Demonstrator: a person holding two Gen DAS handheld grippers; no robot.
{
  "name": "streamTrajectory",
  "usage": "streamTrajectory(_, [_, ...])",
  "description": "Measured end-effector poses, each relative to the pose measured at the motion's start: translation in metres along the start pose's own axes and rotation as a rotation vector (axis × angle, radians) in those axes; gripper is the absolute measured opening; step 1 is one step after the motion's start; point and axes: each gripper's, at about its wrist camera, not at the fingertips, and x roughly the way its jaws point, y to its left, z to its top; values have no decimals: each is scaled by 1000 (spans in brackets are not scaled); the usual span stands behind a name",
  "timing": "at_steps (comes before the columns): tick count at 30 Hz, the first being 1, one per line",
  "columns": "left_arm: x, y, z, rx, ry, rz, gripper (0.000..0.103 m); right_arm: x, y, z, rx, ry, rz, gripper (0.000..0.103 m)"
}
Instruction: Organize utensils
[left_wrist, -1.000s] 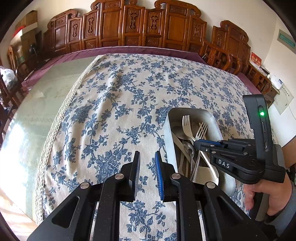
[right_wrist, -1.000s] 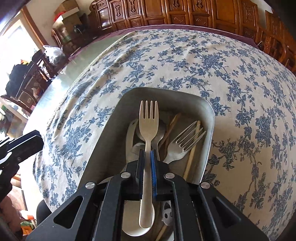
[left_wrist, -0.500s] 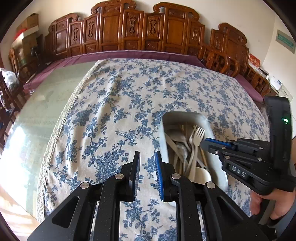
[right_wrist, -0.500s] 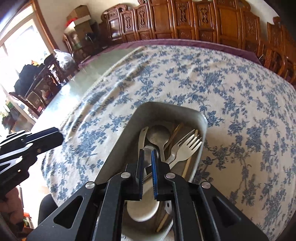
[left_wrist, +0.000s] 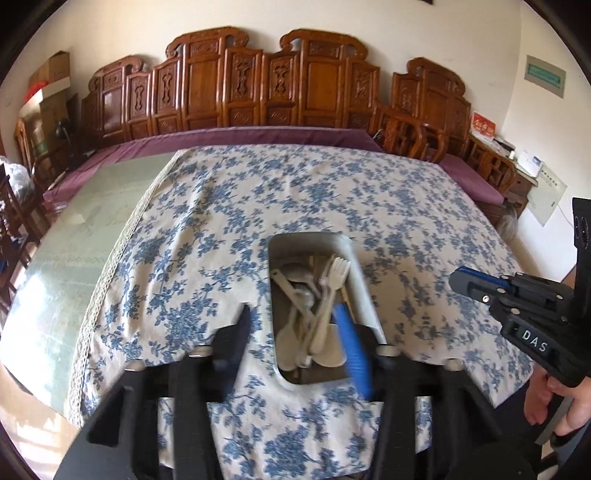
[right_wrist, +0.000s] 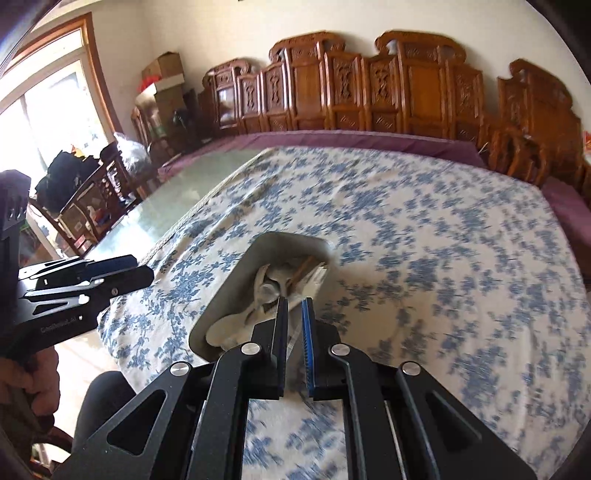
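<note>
A grey metal tray (left_wrist: 360, 280) sits on the floral tablecloth and holds several pale forks, spoons and chopsticks (left_wrist: 317, 310). My left gripper (left_wrist: 295, 325) is open wide and blurred, its jaws straddling the tray's near end from above. It also shows at the left of the right wrist view (right_wrist: 122, 271). My right gripper (right_wrist: 293, 314) is empty, its jaws narrowly apart, held above the near right edge of the tray (right_wrist: 229, 291). In the left wrist view it hangs to the right of the tray (left_wrist: 465, 278).
The blue-flowered tablecloth (left_wrist: 332, 192) covers most of a glass-topped table (left_wrist: 74, 236). Carved wooden chairs (left_wrist: 258, 85) line the far edge. More chairs and bags (right_wrist: 85, 181) stand at the left by a window.
My right gripper let go of the fork, which now lies in the tray, and pulled back up and to the right. My left gripper opened wide and moved over the tray.
</note>
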Motion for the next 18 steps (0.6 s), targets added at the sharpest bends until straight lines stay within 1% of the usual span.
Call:
streamTrajectory(1, [-4,-5,-3,4,-6,-5,54,-10,-3,-4,3,-14,-9,15])
streamTrajectory(2, [-6,-10,-5,7,-7,-7,56,-18,-5,-7,8,-28,-14,23])
streamTrajectory(3, [-9,-15,-8,9,-15,-9,62,-29,-9,-13,15,-49,-24,28])
streamTrajectory(4, [-12,-18,-10,10,-23,-9,70,-35,-11,-16,19,-56,-34,40])
streamTrajectory(5, [-15,-22,-13,8,-36,-9,72,-44,-15,-22,27,-71,-54,54])
streamTrajectory(6, [-19,-25,-16,2,-45,-11,76,-52,-17,-27,33,-85,-64,60])
streamTrajectory(7, [-22,-26,-18,-3,-49,-14,83,-60,-20,-31,37,-97,-74,73])
streamTrajectory(8, [-24,-28,-20,-6,-53,-14,86,-68,-23,-35,43,-108,-94,82])
streamTrajectory(11, [-33,-36,-24,3,-66,-5,92,-84,-26,-44,48,-134,-129,94])
streamTrajectory(13, [-41,-41,-26,5,-79,3,95,-96,-28,-49,50,-157,-150,98])
streamTrajectory(15, [-51,-46,-26,9,-95,10,95,-108,-29,-51,54,-172,-159,100])
streamTrajectory(18, [-68,-53,-22,17,-120,18,95,-127,-28,-49,58,-199,-175,100])
